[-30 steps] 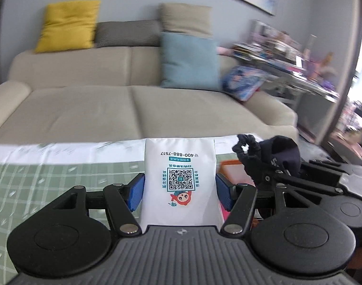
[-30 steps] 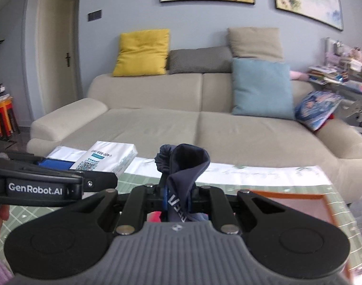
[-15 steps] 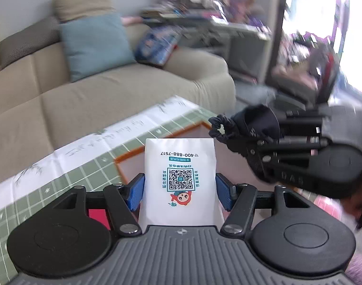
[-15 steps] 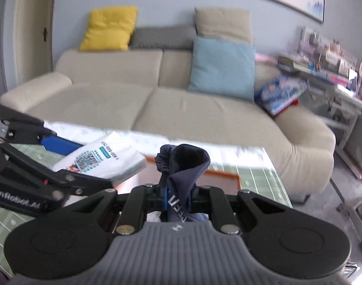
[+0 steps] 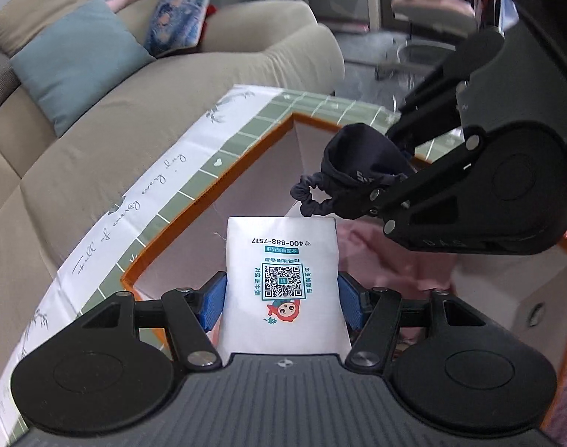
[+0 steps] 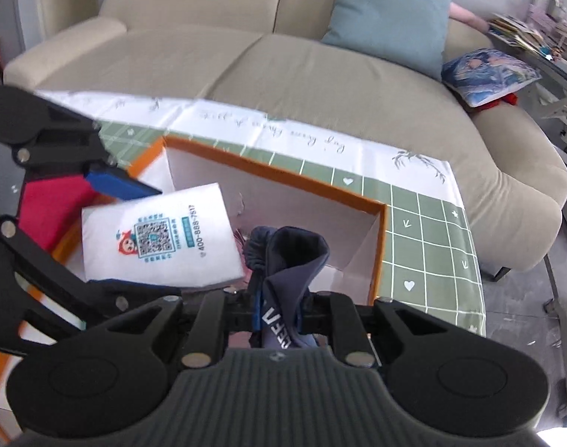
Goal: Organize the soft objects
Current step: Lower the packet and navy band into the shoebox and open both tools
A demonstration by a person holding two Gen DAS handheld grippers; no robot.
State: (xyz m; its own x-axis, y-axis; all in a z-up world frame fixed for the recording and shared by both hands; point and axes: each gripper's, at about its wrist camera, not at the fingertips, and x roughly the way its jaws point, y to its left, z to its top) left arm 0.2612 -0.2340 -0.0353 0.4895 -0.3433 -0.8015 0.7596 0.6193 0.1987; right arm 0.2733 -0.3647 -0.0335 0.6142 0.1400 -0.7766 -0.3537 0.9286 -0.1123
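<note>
Two tongs (image 5: pixel 281 294) (image 6: pixel 279 316) loaded, box (image 5: pixel 209 193) (orange-rimmed) beneath

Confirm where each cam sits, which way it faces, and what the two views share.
Left wrist: on the left gripper, looking down along its fingers at the white tissue pack it clamps, over the orange-rimmed box; right gripper shows at right.
Right wrist: on the right gripper, angled down at the dark blue garment pinched in it, above the same box; left gripper's blue pad shows at left.
Shared: pack, garment, box, green checked tablecloth, beige sofa.
</note>
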